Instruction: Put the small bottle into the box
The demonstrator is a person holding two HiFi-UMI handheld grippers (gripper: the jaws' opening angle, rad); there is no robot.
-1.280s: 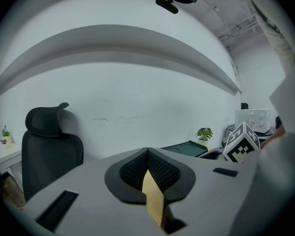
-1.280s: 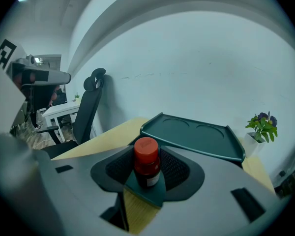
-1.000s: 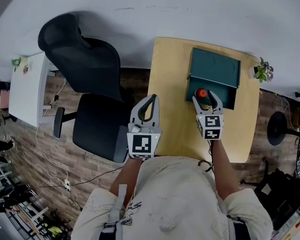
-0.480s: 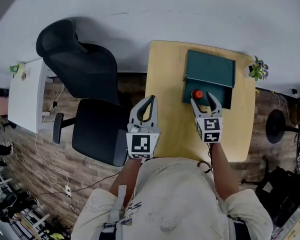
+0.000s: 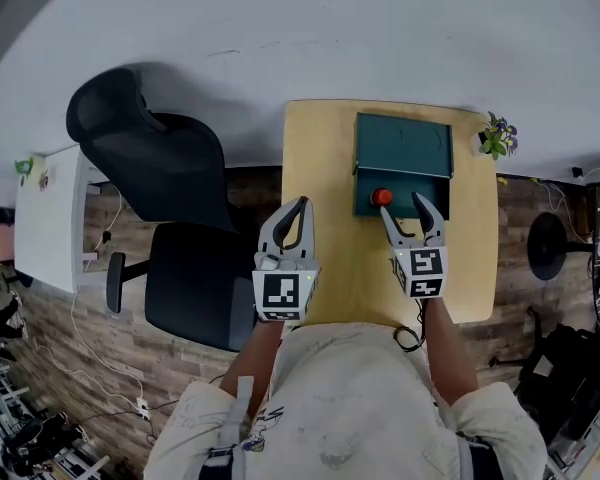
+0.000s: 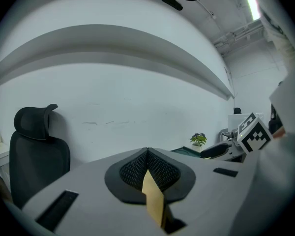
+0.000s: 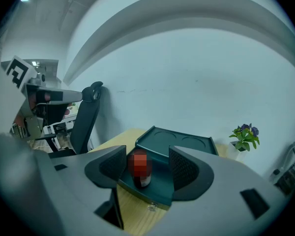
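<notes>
— Where is the small bottle (image 5: 381, 197)?

— It stands upright inside the box (image 5: 405, 190), in the box's near left corner. It is dark with a red cap.

— And the box?

— It is dark green and sits on the far half of the wooden bench (image 5: 320, 168), nearer the right edge. Its lid (image 5: 402, 146) is open and tipped back towards the wall.

— What is your right gripper (image 5: 405, 208) doing?

— I hold it just in front of the box's near edge, pointing at it. Its jaws are wide apart and grip nothing. In the right gripper view, the bottle (image 7: 139, 167) shows in the gap between them, closer to the left pad, with space on both sides.

— And your left gripper (image 5: 298, 208)?

— It is at the bench's left edge, near the front corner, well apart from the box. Its jaws are pressed together with nothing between them, as the left gripper view (image 6: 147, 154) shows.

— Anything else around?

— A small potted plant (image 5: 495, 136) stands at the bench's far right corner. A black office chair (image 5: 170, 198) sits on the floor just left of the bench.
</notes>
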